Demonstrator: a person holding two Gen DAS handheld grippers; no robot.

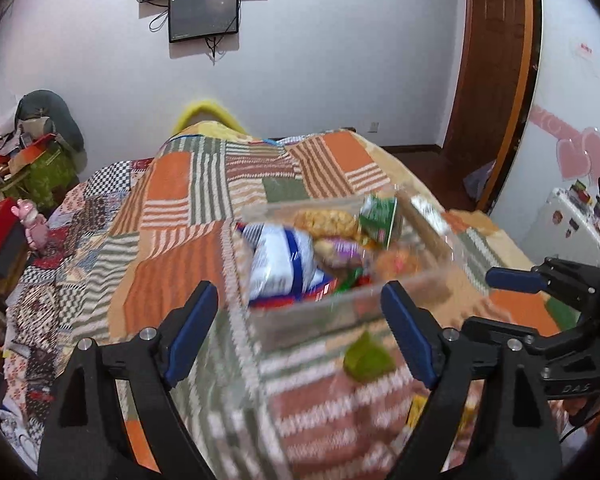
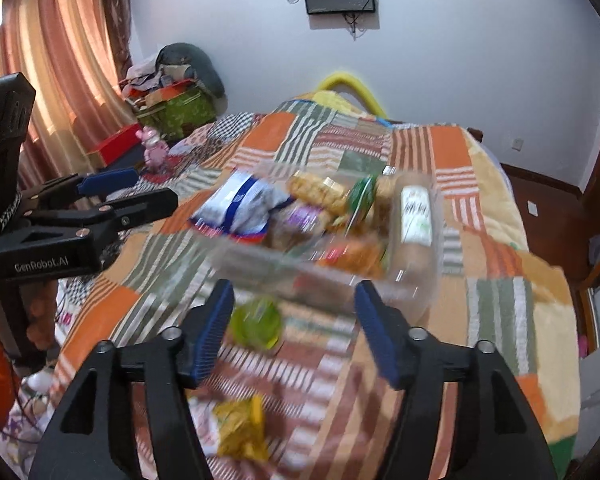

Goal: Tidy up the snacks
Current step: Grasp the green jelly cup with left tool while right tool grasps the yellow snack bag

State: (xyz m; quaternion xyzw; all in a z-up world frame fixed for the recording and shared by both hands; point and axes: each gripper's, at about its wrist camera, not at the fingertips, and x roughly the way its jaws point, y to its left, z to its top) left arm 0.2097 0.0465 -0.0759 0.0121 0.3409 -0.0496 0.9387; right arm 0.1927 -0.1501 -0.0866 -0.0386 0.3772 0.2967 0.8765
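Note:
A clear plastic box [image 1: 420, 280] [image 2: 260, 260] sits on the patchwork bedspread, holding several snack packets, among them a blue-and-white bag [image 1: 284, 260] [image 2: 240, 204] and a green packet [image 1: 380, 220]. A small green snack [image 1: 366, 358] [image 2: 256, 322] lies on the bed just in front of the box. A yellow packet [image 2: 240, 428] lies nearer me. My left gripper [image 1: 300, 332] is open and empty, just short of the box. My right gripper [image 2: 296, 328] is open and empty above the green snack. Both views are motion-blurred.
The bed [image 1: 172, 208] fills the middle of the room. Cluttered boxes, a bag and a pink toy [image 1: 32, 220] stand at its left. A wooden door [image 1: 496, 60] is at the right, and curtains [image 2: 52, 60] at the left.

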